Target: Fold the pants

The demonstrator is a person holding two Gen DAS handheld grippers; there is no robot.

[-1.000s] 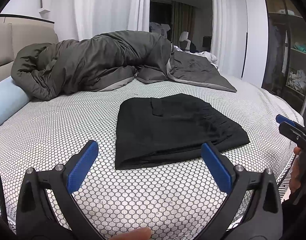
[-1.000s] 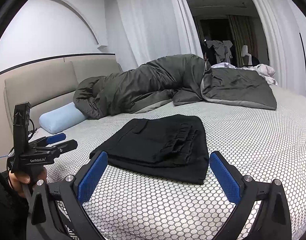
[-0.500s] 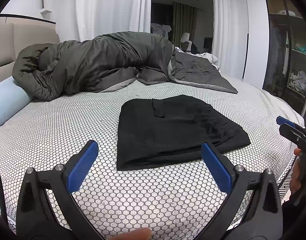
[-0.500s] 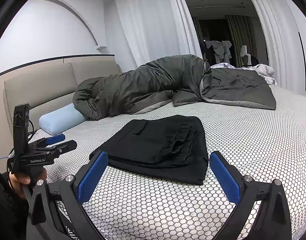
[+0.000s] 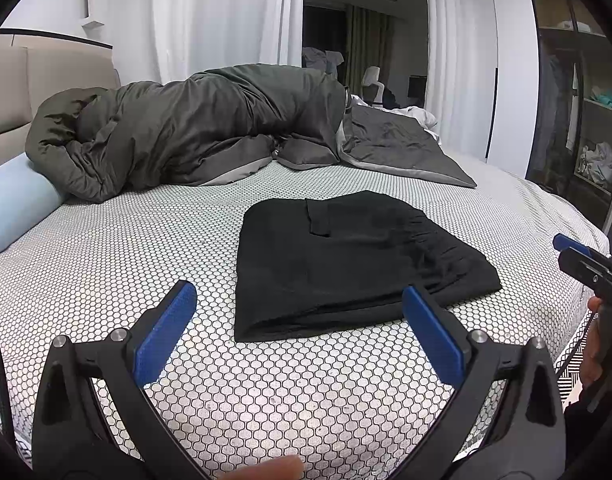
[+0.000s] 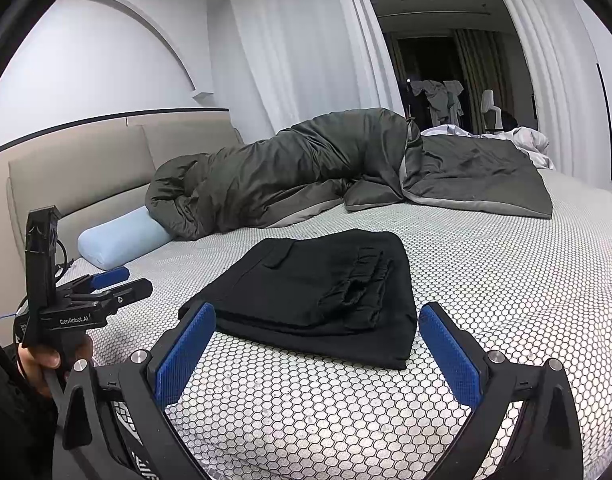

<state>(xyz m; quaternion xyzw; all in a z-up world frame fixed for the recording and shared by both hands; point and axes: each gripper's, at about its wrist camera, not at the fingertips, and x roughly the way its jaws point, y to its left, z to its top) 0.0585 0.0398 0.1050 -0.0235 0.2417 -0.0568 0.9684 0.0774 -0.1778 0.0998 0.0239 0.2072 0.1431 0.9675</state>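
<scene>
Left gripper (image 5: 297,332): jaws are standing spread wide, blue ribbed pads apart, pinching nothing, hovering just short of the near edge of the black folded fabric pants (image 5: 346,264). Right gripper (image 6: 316,354): jaws likewise spread and empty, hanging near the pants' lower edge.

Pants are lying as a compact rectangular stack on the white bed sheet with a black honeycomb print (image 5: 117,256), roughly mid-bed. A flap pocket is facing up; the gathered elastic waistband is bunching on top toward the right side. Judgement: folding is looking essentially complete.

Risks from here:
- Any further grab at one layer only is likely to peel the stack open; the layered edge on the near side is offering several plies to a pad.
- The bunched waistband is sitting proud, so pressing or dragging there could be sliding the top layer off square.
- Both grippers are crowding the same near edge, so a simultaneous approach could be ending in a collision.
- The dark olive puffy duvet (image 5: 185,128) and the pale blue cylindrical bolster pillow (image 5: 13,204) are lying well apart from the pants, so little snag risk there.

Writing: "GenRobot.AI" is reading in white on the body of the left gripper, seen from the right wrist camera. No other legible text.
</scene>
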